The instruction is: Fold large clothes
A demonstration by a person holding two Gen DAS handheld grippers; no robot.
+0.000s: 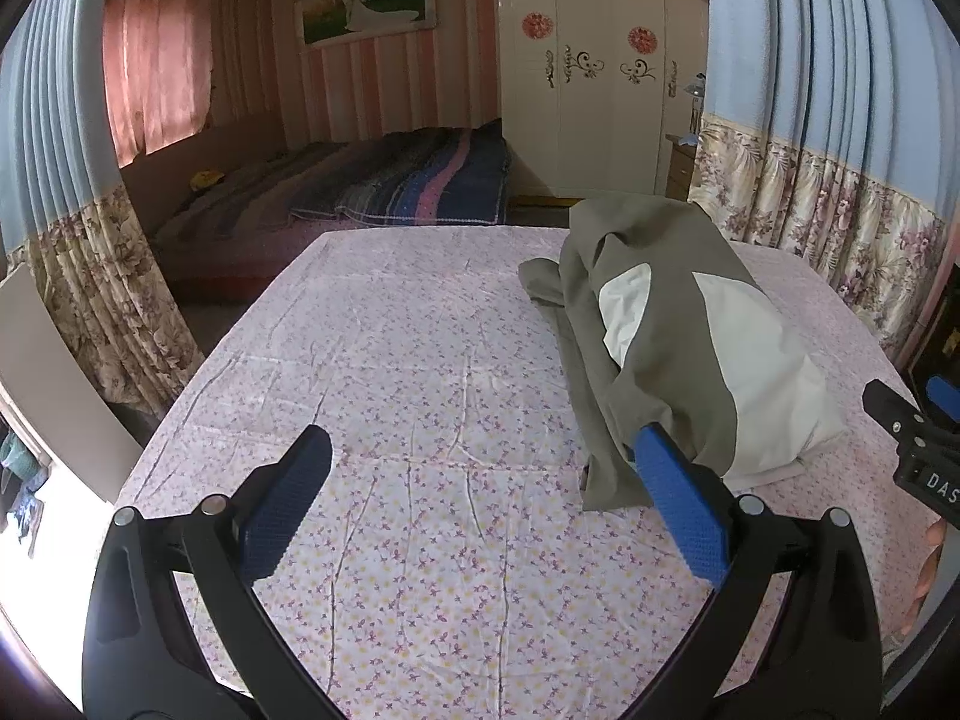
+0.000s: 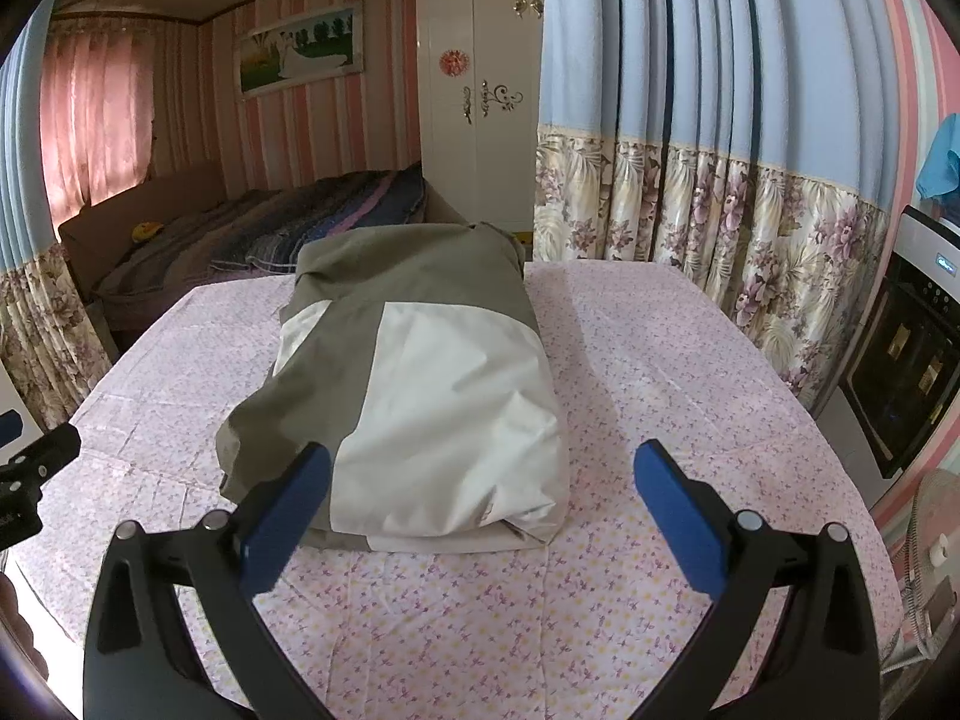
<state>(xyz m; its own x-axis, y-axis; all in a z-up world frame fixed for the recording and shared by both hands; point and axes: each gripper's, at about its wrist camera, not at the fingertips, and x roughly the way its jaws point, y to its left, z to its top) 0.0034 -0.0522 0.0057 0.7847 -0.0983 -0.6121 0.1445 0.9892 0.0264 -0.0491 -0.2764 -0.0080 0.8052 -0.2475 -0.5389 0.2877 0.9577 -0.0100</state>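
An olive-green and white jacket (image 2: pixel 414 372) lies folded into a thick bundle on the floral-sheeted table (image 2: pixel 630 360). In the left wrist view the same jacket (image 1: pixel 666 330) sits on the right half of the table, with an olive flap trailing toward its near edge. My left gripper (image 1: pixel 480 450) is open, its right finger close to the flap and nothing between the pads. My right gripper (image 2: pixel 480 468) is open just in front of the bundle's near white end, holding nothing. The right gripper's tip (image 1: pixel 900 414) shows at the right edge of the left wrist view.
Blue and floral curtains (image 2: pixel 720 180) hang close behind and to the right of the table. A bed with a striped blanket (image 1: pixel 372 186) and a white wardrobe (image 1: pixel 600 72) stand beyond. A dark appliance (image 2: pixel 912 360) stands at the right. The table's left half (image 1: pixel 372 360) is bare sheet.
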